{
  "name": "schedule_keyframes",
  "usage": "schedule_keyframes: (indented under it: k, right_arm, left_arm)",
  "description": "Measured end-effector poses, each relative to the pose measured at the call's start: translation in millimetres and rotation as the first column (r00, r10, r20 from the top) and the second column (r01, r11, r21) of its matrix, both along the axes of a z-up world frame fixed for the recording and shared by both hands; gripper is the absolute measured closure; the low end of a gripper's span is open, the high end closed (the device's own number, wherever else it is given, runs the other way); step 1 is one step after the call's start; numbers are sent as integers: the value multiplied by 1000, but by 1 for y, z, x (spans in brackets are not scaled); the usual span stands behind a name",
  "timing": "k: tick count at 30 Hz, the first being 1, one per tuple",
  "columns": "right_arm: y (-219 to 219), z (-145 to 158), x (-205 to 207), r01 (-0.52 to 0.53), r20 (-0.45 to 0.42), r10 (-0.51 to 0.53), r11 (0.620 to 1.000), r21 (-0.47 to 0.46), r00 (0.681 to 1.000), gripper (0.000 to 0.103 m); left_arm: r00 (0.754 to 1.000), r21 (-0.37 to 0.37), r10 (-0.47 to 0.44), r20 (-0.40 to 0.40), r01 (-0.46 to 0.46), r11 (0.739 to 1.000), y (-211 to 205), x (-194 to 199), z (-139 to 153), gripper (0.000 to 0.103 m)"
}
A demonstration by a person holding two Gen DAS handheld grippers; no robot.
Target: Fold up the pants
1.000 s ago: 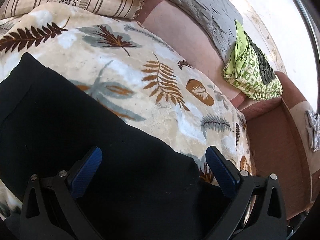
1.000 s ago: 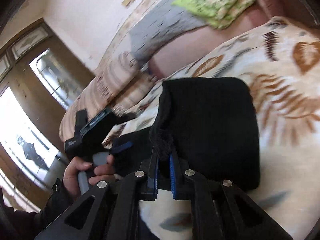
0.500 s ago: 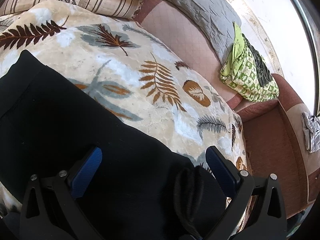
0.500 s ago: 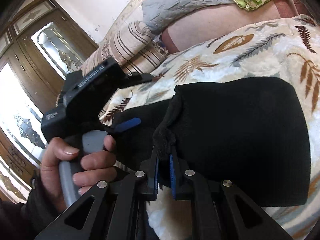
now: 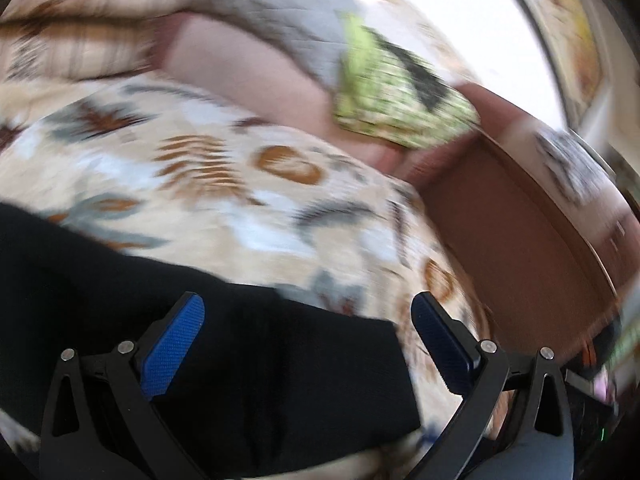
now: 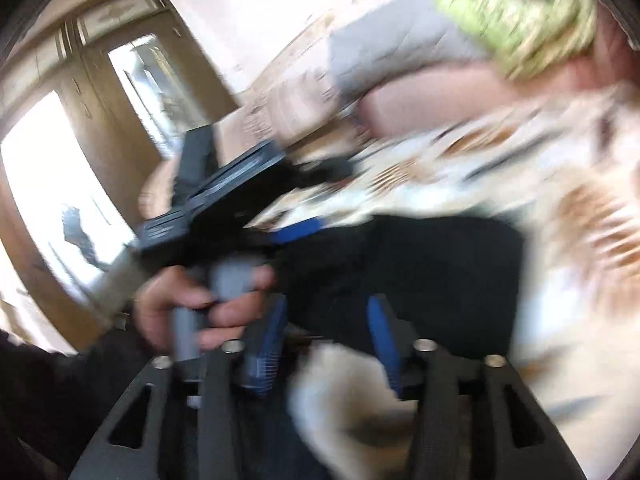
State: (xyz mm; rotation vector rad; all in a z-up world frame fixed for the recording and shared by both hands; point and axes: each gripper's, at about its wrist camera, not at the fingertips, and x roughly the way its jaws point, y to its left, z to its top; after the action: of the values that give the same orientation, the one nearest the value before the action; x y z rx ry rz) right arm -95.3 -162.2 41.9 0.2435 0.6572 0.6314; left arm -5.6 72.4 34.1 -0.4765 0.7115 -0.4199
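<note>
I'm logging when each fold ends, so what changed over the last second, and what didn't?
The right gripper, shut on a bunched edge of the black pants a second ago, has opened and let go; both cameras are now blurred by motion. The left gripper stayed open over the pants, holding nothing. The pants still lie folded on the leaf-print blanket.

leaf-print blanket (image 5: 248,184), pink sofa (image 5: 240,68), wooden door (image 6: 120,92), bright daylight
</note>
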Motion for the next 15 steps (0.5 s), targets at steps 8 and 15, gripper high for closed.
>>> schedule_keyframes:
  k: [8, 15]
  right_arm:
    - [-6, -14, 11, 81, 2, -82, 980, -179, 997, 99]
    - [-2, -50, 37, 77, -170, -117, 972, -224, 978, 103]
  left_arm:
    - [977, 116, -169, -129, 185, 976, -42, 10, -21, 92]
    - [958, 185, -96, -269, 150, 971, -45, 18, -50, 102]
